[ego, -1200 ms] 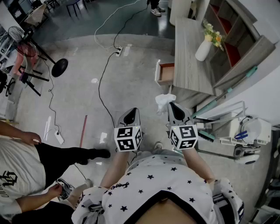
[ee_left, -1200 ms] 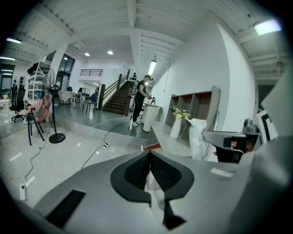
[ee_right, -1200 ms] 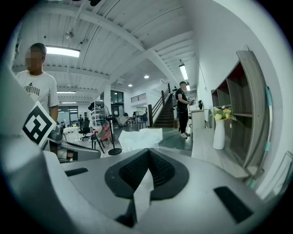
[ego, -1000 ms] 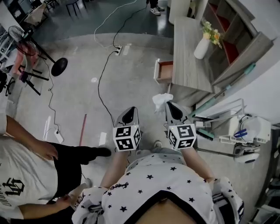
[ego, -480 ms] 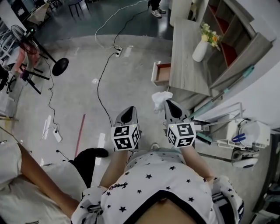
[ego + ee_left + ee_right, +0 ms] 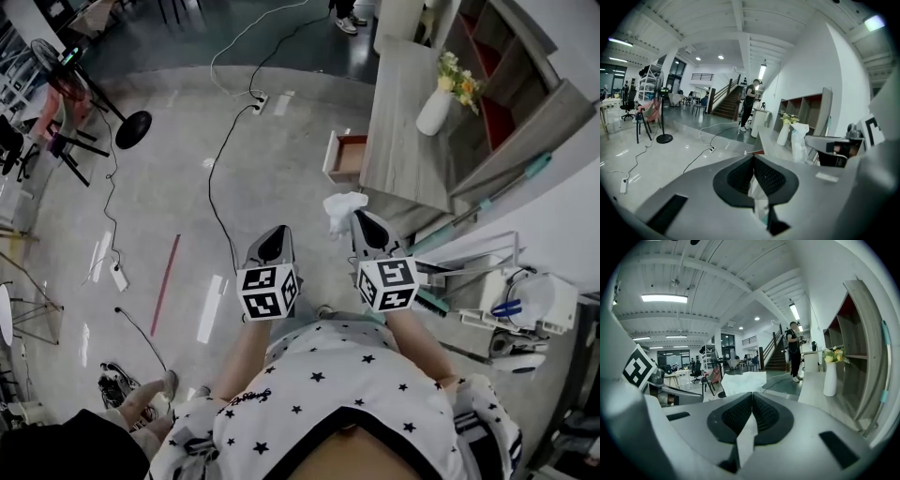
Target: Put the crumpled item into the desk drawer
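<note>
A crumpled white paper (image 6: pixel 343 210) hangs in the air over the floor, with my right gripper (image 6: pixel 360 221) shut on its edge. In the right gripper view the paper (image 6: pixel 744 379) sticks up past the closed jaws of that gripper (image 6: pixel 751 398). The grey desk (image 6: pixel 397 131) stands ahead on the right, and its small drawer (image 6: pixel 345 156) is pulled open toward the floor, a short way beyond the paper. My left gripper (image 6: pixel 271 246) is level with the right one, shut and holding nothing (image 6: pixel 753 158). From the left gripper view the paper (image 6: pixel 798 139) shows at the right.
A white vase with flowers (image 6: pixel 437 107) stands on the desk before an open shelf unit (image 6: pixel 506 84). Cables and a power strip (image 6: pixel 260 102) cross the floor. A fan stand (image 6: pixel 132 127) is far left. A bystander's foot (image 6: pixel 122 394) is at the lower left. Equipment (image 6: pixel 530 300) sits at the right.
The bystander at the left has moved almost out of the head view. Both grippers and the paper have kept nearly the same place, drifting slightly toward the desk.
</note>
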A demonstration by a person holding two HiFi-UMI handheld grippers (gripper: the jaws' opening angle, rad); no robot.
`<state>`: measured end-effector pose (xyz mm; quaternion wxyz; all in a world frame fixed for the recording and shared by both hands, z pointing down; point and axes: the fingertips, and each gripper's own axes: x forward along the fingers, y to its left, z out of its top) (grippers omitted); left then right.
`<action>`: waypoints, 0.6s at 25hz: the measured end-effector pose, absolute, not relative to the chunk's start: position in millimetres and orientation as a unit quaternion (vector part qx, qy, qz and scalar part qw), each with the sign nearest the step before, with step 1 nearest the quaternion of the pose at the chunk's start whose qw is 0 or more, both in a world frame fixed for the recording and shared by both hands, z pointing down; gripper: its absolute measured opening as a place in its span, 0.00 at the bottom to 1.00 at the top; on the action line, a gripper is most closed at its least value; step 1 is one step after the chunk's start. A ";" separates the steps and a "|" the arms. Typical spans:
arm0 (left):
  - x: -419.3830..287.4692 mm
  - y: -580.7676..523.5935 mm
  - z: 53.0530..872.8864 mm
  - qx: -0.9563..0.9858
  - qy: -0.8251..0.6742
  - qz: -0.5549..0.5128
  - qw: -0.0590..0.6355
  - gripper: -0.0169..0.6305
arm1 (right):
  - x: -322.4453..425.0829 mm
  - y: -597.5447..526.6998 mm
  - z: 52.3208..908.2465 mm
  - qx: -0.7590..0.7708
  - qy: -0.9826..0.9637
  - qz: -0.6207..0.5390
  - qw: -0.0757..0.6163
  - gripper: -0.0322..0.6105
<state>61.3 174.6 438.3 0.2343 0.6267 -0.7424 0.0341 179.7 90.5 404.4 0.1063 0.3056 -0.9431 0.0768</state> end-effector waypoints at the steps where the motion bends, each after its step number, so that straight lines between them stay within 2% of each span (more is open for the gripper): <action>1: 61.3 174.1 439.1 0.626 -0.743 0.036 0.235 0.05 | 178.9 88.9 404.9 0.304 -0.943 0.077 0.107 0.04; 15: 8.3 112.2 442.9 0.635 -0.736 0.038 0.231 0.05 | 125.4 36.9 406.6 0.308 -0.943 0.080 0.097 0.04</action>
